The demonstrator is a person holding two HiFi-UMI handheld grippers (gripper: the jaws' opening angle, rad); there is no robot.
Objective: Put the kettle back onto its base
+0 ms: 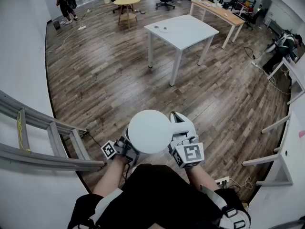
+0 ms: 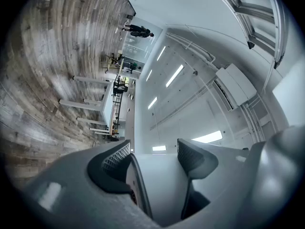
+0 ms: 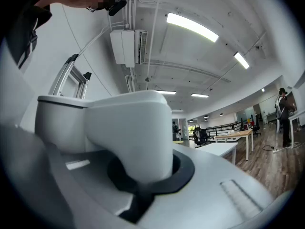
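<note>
I hold a white kettle [image 1: 149, 131] in the air close to my body, its round top facing the head view. My left gripper [image 1: 129, 150] reaches under its left side. In the left gripper view, the left gripper [image 2: 155, 159] has its jaws spread wide, with the kettle's white body [image 2: 162, 185] pressed between the pads [image 2: 113, 162]. My right gripper [image 1: 180, 136] is shut on the kettle's handle [image 1: 183, 123]. In the right gripper view, the handle [image 3: 128, 132] rises out of the dark jaws of the right gripper [image 3: 143, 175]. The kettle's base is in no view.
A metal ladder [image 1: 43, 142] leans along the white wall at left. A white table [image 1: 181, 31] with small objects stands mid-room on the wood floor. Beyond are a wooden desk [image 1: 219, 11], a round table [image 1: 127, 1] and two people [image 1: 64, 1] [image 1: 283, 44]. A white desk [image 1: 293, 142] lines the right.
</note>
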